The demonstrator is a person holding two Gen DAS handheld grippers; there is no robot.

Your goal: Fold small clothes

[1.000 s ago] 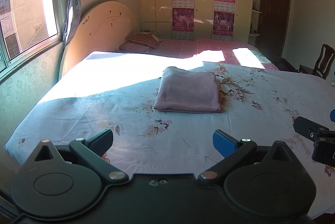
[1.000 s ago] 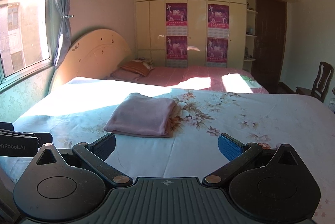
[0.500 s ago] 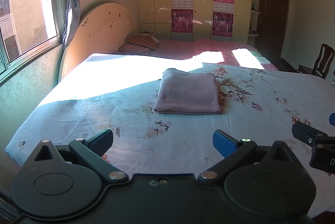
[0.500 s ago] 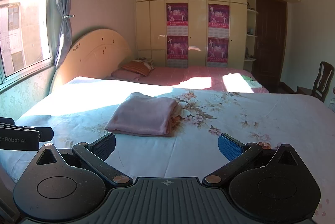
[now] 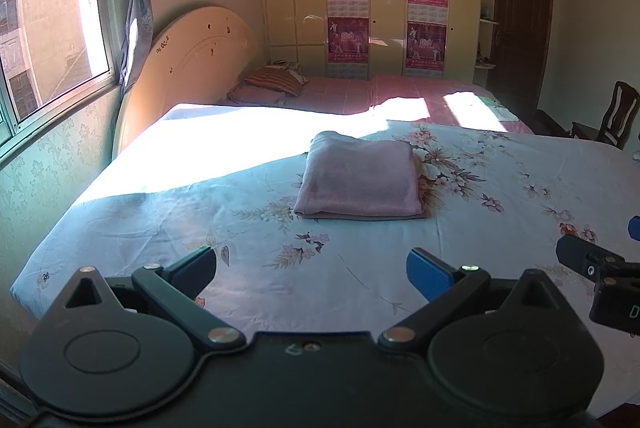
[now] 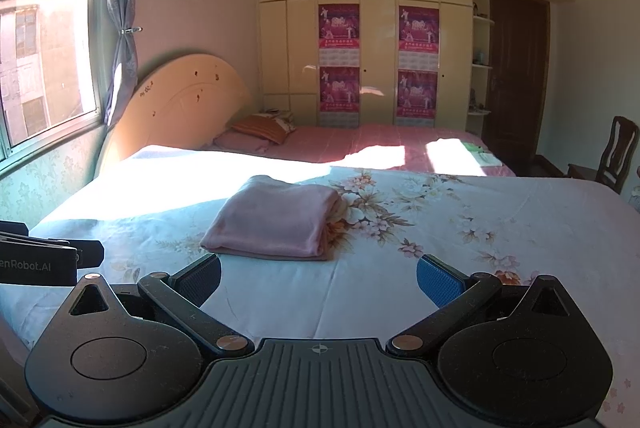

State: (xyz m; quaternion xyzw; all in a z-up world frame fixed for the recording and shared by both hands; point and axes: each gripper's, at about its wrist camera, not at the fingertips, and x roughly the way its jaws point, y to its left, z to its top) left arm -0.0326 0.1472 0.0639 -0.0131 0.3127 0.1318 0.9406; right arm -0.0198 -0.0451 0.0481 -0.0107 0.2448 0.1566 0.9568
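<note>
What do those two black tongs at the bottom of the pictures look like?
Both the left tongs and the right tongs are matte black with round pivot discs, metal rivets and blue ribbed pads. White lettering marks the sides of both.

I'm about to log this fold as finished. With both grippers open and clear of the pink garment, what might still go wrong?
1. The folded pink garment shows loose layered edges along its near side; they may splay or slip if nudged.
2. The left gripper and right gripper both hang low over the floral bedsheet, so a forward move could snag it and drag the garment.
3. Glare from the sunlit patch may hide the garment's far edge.
</note>
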